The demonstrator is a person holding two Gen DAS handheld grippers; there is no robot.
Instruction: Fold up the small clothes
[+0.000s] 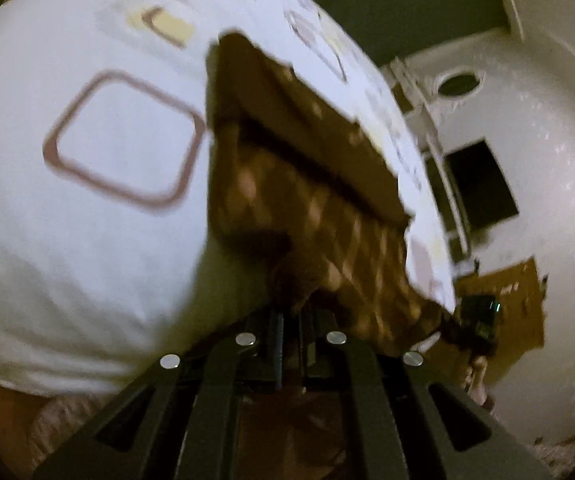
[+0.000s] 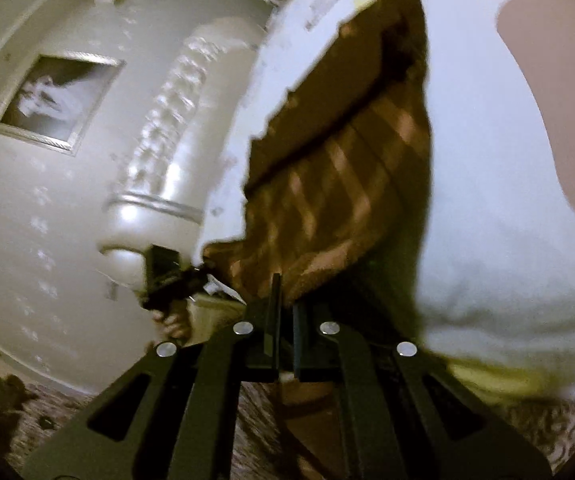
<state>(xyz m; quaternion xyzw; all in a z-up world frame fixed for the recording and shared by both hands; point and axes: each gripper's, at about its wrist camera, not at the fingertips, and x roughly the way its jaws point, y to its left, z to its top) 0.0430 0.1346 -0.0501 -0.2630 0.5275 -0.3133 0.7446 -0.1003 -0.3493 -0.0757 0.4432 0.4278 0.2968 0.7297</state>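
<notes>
A small brown checked garment (image 1: 307,184) with lighter diamond patches hangs stretched between my two grippers, lifted above a white bedsheet (image 1: 87,240). My left gripper (image 1: 291,312) is shut on one corner of it. In the right wrist view the same garment (image 2: 339,176) runs up from my right gripper (image 2: 285,296), which is shut on its other corner. The left gripper shows small in the right wrist view (image 2: 171,276), and the right gripper in the left wrist view (image 1: 479,316). Both views are blurred.
The white sheet has brown rounded-square prints (image 1: 127,140) and a pink patch (image 2: 559,100). A white wall carries a framed picture (image 2: 59,100) and a dark opening (image 1: 479,184). Patterned carpet (image 2: 547,420) lies below.
</notes>
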